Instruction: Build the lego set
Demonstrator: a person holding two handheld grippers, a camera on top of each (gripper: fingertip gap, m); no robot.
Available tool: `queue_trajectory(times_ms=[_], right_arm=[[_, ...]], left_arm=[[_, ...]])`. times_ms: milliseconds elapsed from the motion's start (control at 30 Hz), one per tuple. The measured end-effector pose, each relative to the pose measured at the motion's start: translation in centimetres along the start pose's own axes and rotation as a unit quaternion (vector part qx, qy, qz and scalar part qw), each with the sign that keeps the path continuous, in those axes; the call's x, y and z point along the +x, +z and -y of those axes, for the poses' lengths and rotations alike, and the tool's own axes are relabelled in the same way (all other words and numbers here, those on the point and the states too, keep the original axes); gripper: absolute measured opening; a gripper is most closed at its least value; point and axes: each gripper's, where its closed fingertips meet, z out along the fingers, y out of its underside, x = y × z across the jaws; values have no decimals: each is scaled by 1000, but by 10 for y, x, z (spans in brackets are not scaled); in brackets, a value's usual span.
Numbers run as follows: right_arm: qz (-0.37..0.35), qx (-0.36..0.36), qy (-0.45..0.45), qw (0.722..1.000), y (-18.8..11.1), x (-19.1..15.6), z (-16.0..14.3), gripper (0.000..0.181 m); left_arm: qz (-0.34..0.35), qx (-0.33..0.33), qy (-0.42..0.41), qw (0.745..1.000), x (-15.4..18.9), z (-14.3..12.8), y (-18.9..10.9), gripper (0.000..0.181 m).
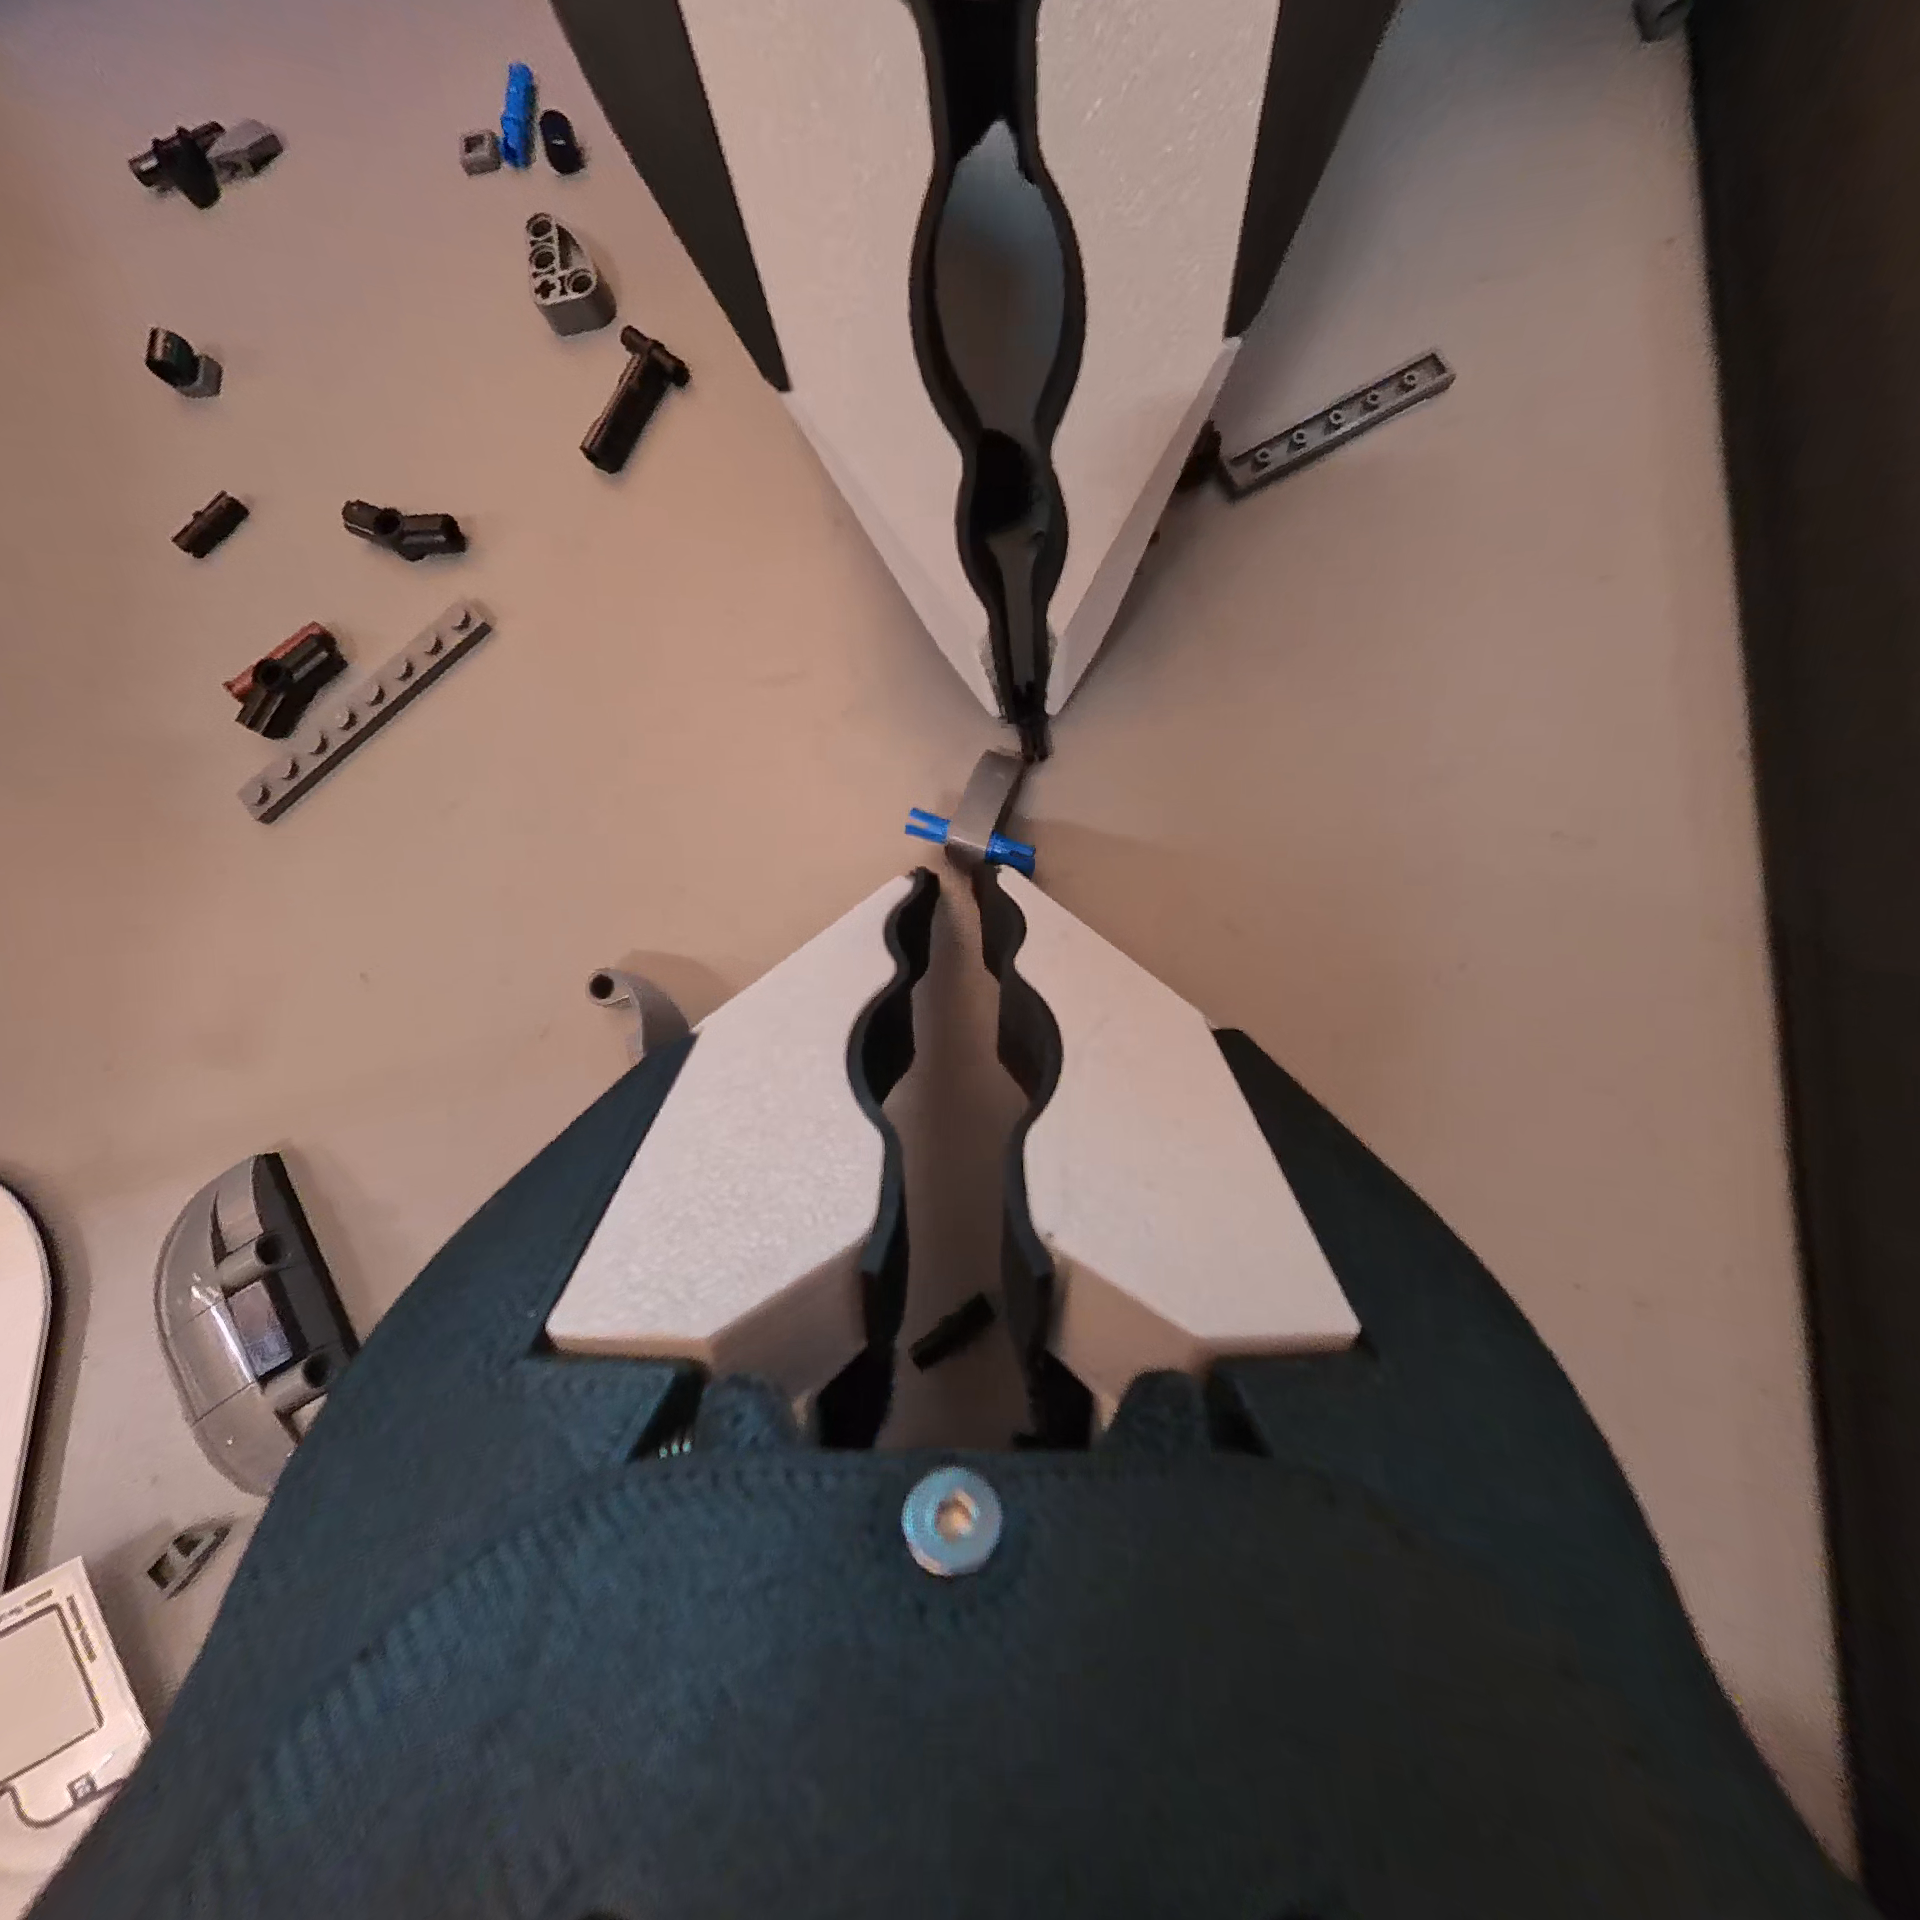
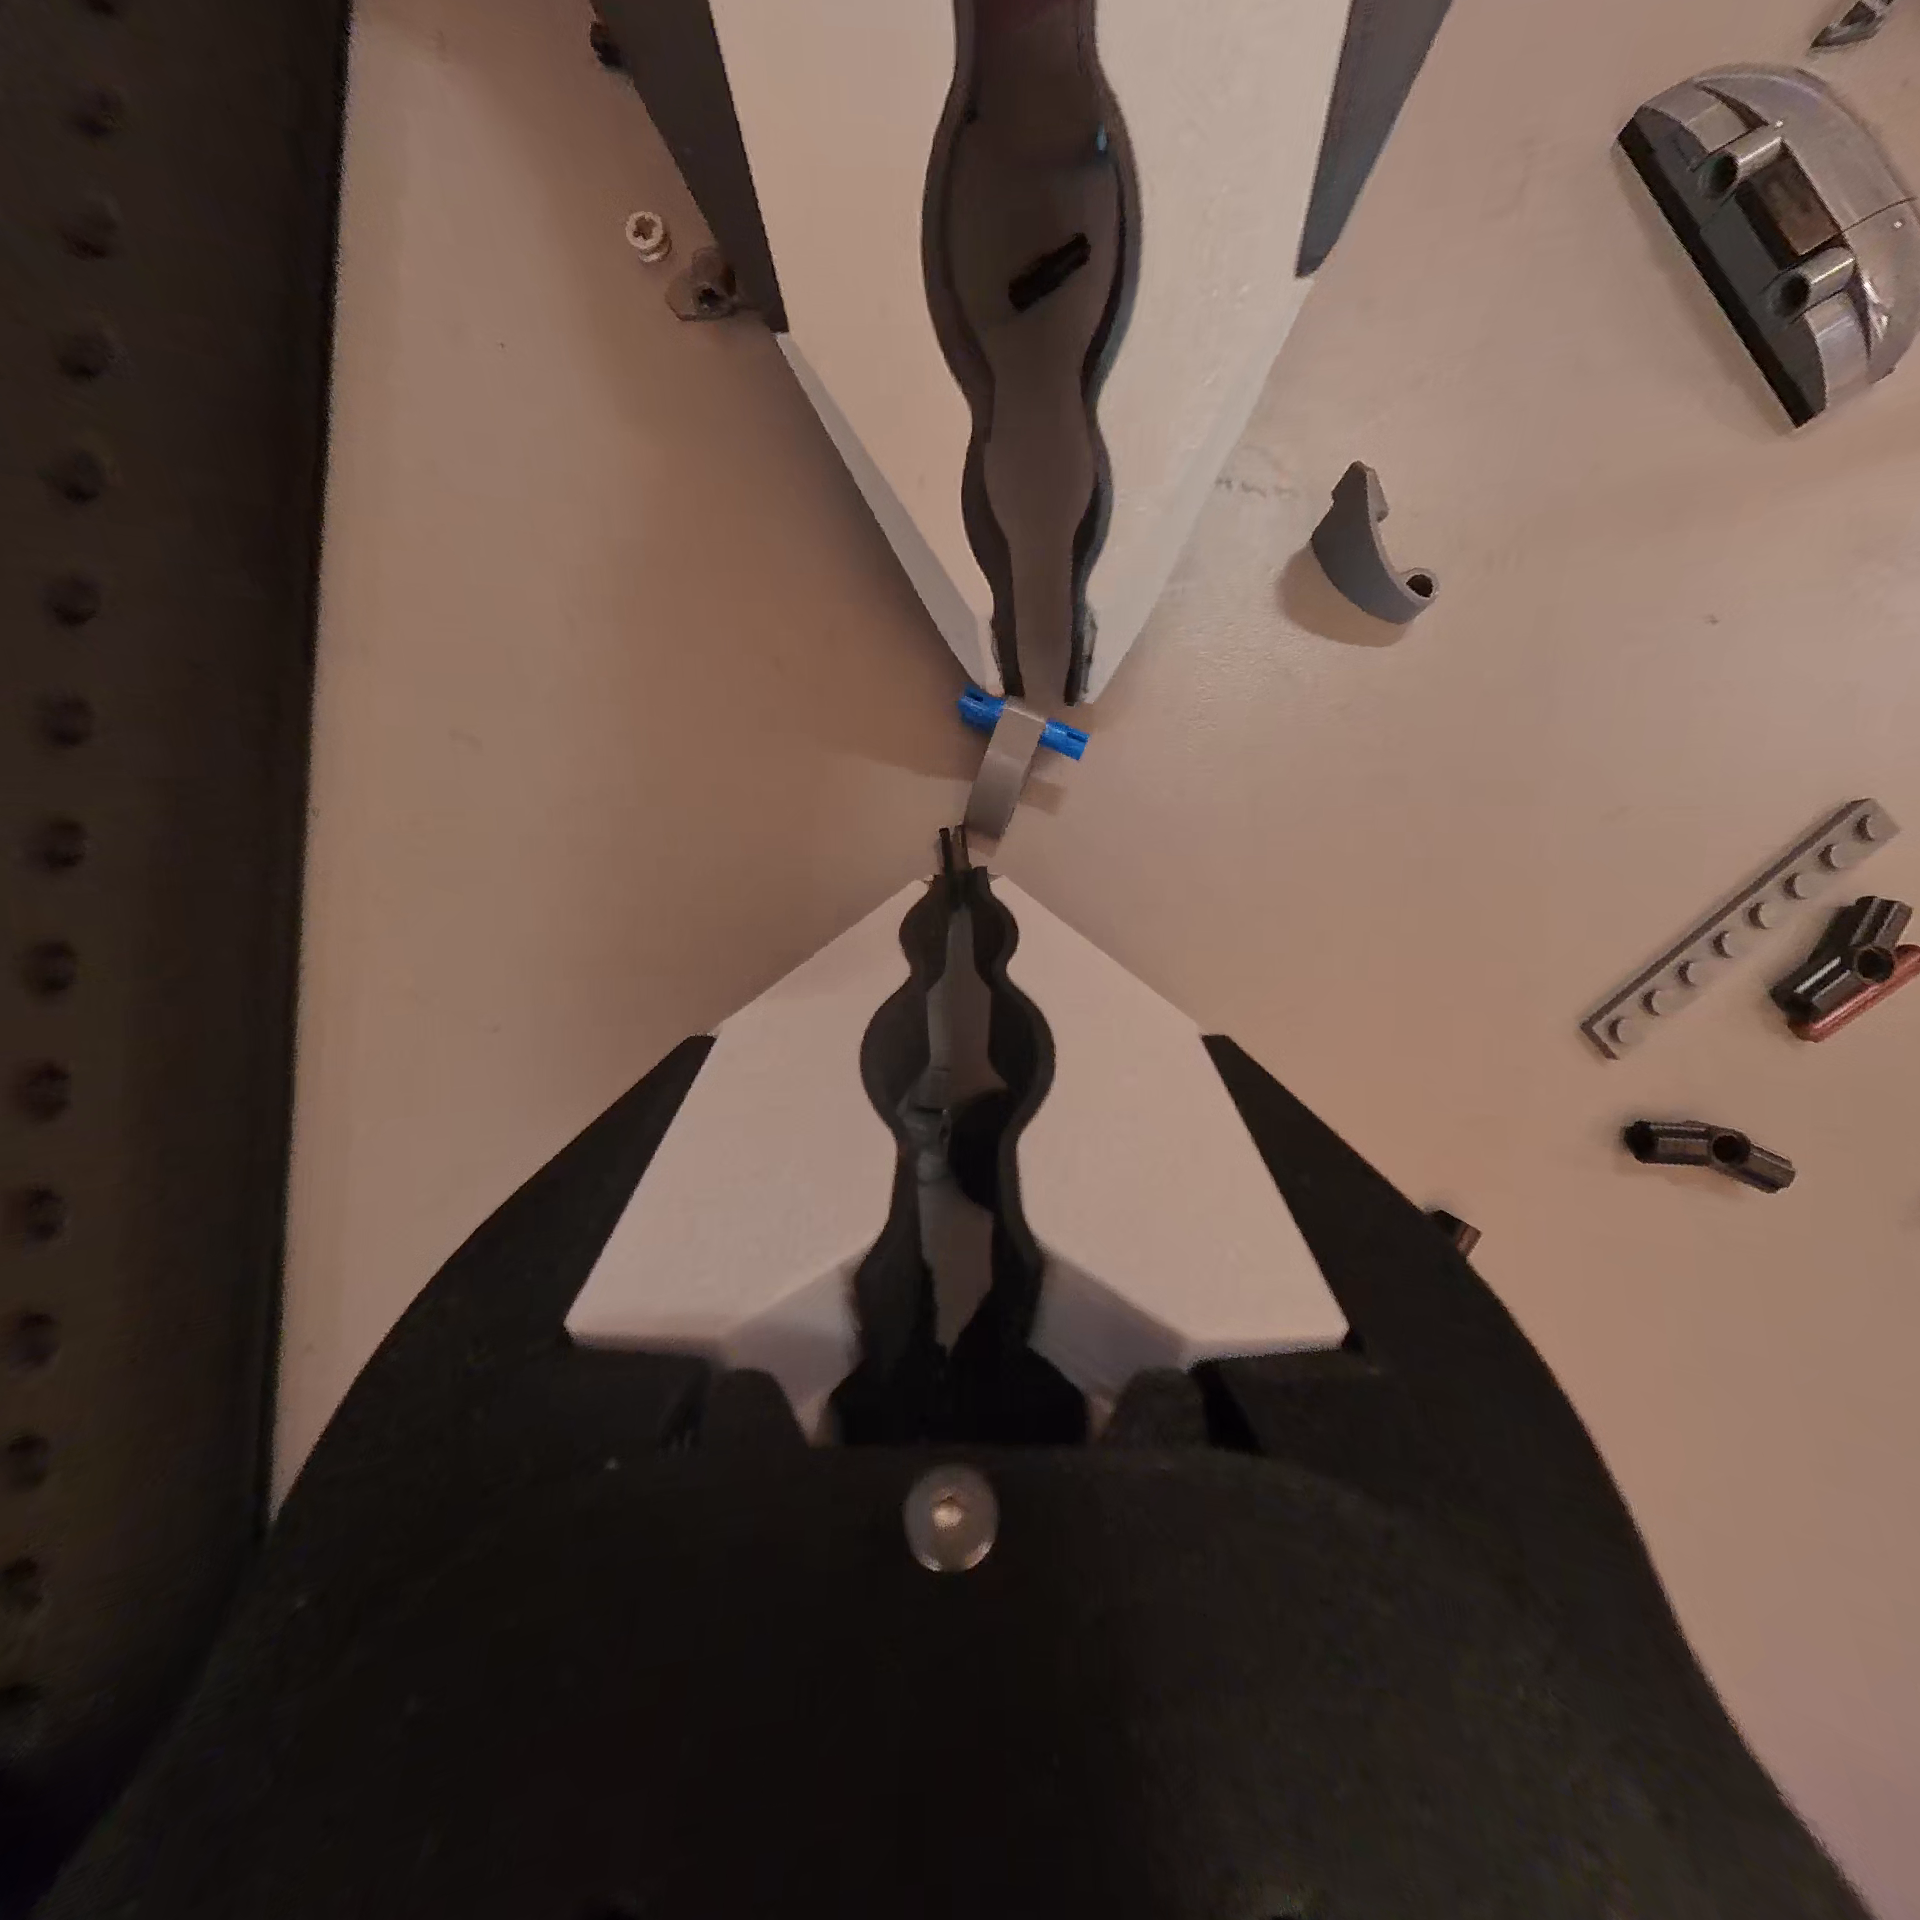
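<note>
A small grey curved piece (image 1: 985, 805) with a blue pin (image 1: 925, 823) through one end hangs above the table between the two gripper tips. My left gripper (image 1: 961, 888) pinches the pin end of it, jaws only slightly apart. My right gripper (image 1: 1029, 727) comes in from the opposite side, shut on a thin black pin whose tip meets the grey piece's other end. In the right wrist view, my right gripper (image 2: 956, 883) holds the black pin (image 2: 951, 857) against the grey piece (image 2: 1003, 774), and the left gripper (image 2: 1039, 681) is at the top.
Loose parts lie on the beige table: a long grey plate (image 1: 364, 717), black connectors (image 1: 405, 527), a grey beam (image 1: 561, 275), a silver curved assembly (image 2: 1777, 239), a grey arch (image 2: 1371, 561), and a second plate (image 1: 1340, 426). A dark edge (image 1: 1829, 935) borders the table. A paper sheet (image 1: 52, 1683) lies nearby. Less than 4 cm separates the two grippers' tips.
</note>
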Motion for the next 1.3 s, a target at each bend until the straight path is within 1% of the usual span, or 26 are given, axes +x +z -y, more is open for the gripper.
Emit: queue_trajectory(times_ms=[100,300,367,433,533,600,700,733,833,933,1300], right_arm=[[-3,-2,1,1000,0,1,-1,3],[-11,-5,4,1000,-2,4,-2,2],[-12,-5,3,1000,-1,4,-2,3],[-12,-7,4,1000,-1,4,-2,2],[-13,-9,3,1000,-2,4,-3,2],[-13,-11,2,1000,-2,3,-3,2],[-13,-12,1,1000,-2,3,-3,2],[-13,-12,1,1000,-2,3,-3,1],[-12,-12,1,1000,-2,3,-3,2],[-13,-13,2,1000,-2,3,-3,2],[-15,-13,22,1000,-2,6,-3,2]], left_arm=[[-13,-2,6,1000,5,0,1,5],[-38,-4,29,999,18,0,2,12],[-61,5,36,997,26,2,-1,10],[-47,3,36,998,20,0,-3,10],[-41,21,20,999,14,5,-5,17],[-34,22,21,999,12,7,-5,24],[-39,25,33,998,18,12,-2,30],[-38,22,39,998,19,12,0,30],[-35,6,52,998,22,8,6,21],[-35,7,47,998,22,9,9,12],[-26,7,26,999,18,10,11,12]])
